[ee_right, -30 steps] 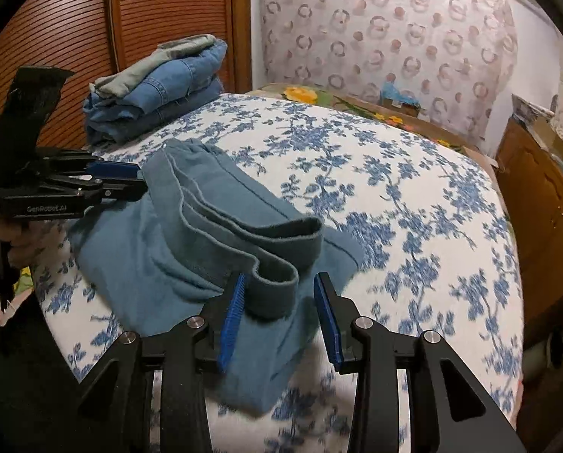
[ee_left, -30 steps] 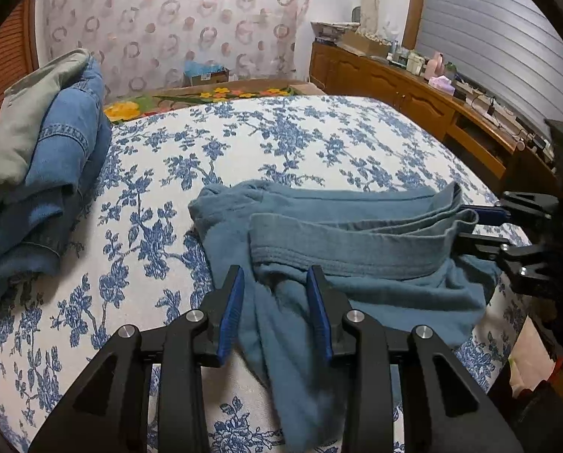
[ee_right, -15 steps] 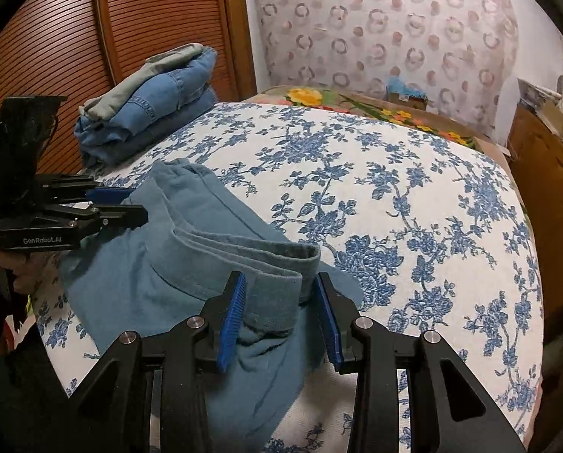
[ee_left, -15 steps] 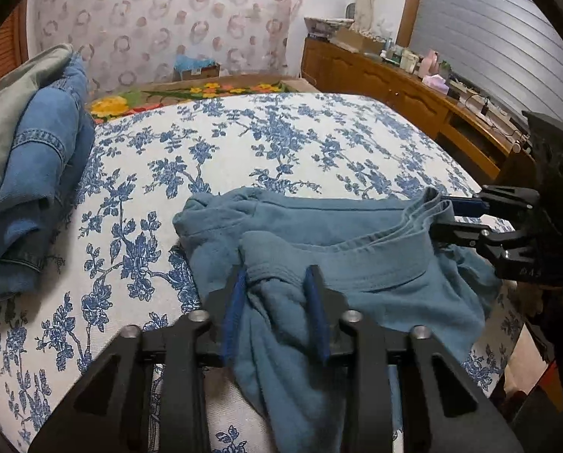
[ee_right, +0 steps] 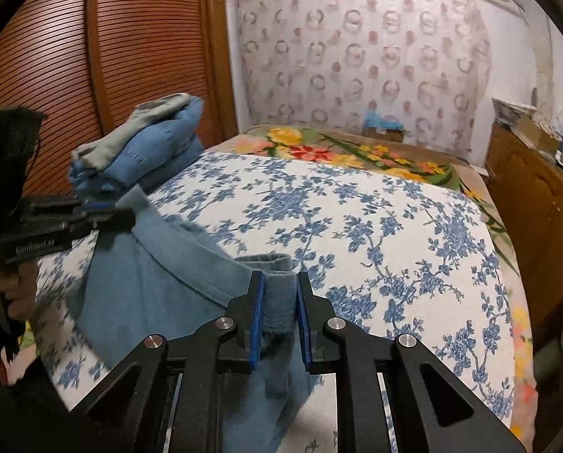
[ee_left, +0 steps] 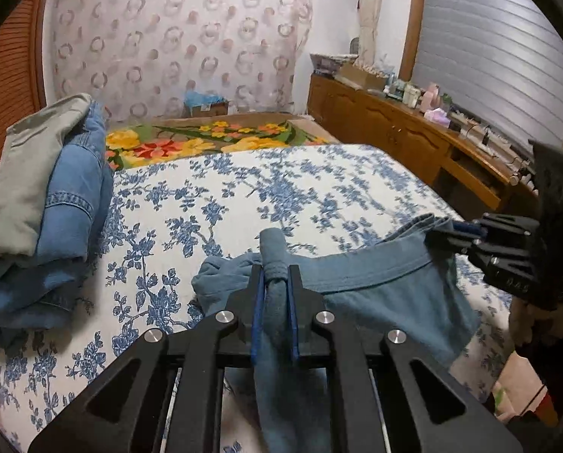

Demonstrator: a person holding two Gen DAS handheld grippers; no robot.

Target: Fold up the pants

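Blue-grey pants [ee_left: 375, 287] hang stretched between my two grippers above the near edge of the bed. My left gripper [ee_left: 275, 283] is shut on one end of the waistband, with cloth bunched between its blue pads. My right gripper [ee_right: 277, 298] is shut on the other end of the waistband [ee_right: 277, 294]. The right gripper also shows at the right of the left wrist view [ee_left: 470, 234], and the left gripper at the left of the right wrist view [ee_right: 104, 219]. The pants [ee_right: 160, 287] sag below the waistband, and the legs are hidden under the grippers.
The bed has a white cover with blue flowers [ee_left: 262, 188]. A stack of folded jeans and a grey garment [ee_left: 47, 188] lies at its left edge by a wooden slatted door [ee_right: 92, 56]. A wooden sideboard with clutter [ee_left: 413, 128] runs along the right.
Both grippers went from open around the waistband to shut on it. They have lifted the pants off the bed and drawn the waistband taut between them.
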